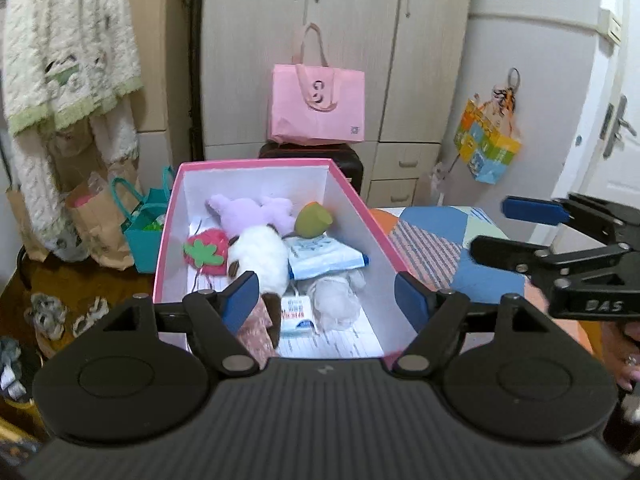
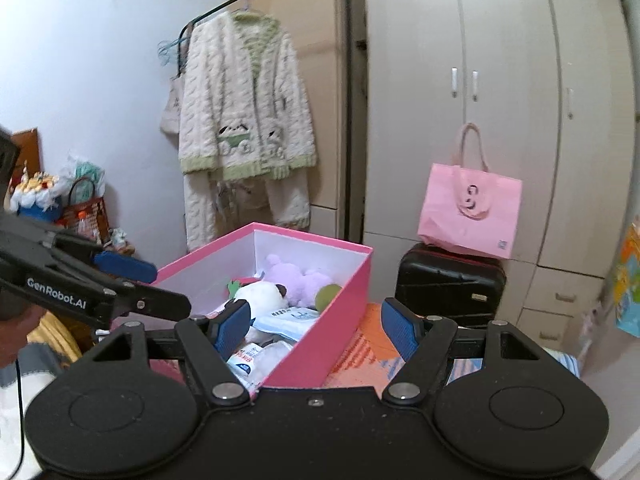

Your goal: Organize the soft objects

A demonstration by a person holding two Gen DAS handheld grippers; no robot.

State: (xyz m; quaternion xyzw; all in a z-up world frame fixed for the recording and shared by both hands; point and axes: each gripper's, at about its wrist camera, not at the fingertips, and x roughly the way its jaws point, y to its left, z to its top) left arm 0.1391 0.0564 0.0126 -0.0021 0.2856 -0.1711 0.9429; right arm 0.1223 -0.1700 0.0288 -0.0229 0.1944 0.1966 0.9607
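Both my left gripper (image 1: 326, 300) and right gripper (image 2: 316, 330) hover spread and empty above the pink cardboard box (image 1: 362, 206) of plush toys (image 1: 256, 258).

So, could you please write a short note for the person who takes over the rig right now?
Left hand-held gripper: open, empty, over the near end of the pink box.
Right hand-held gripper: open, empty, at the box's right side.
In the box: purple plush, panda plush, strawberry plush, green ball toy, tissue packs, white fluffy item.
Done: these are boxed.
Left: no loose soft item is visible on the bedcover; check outside the views.
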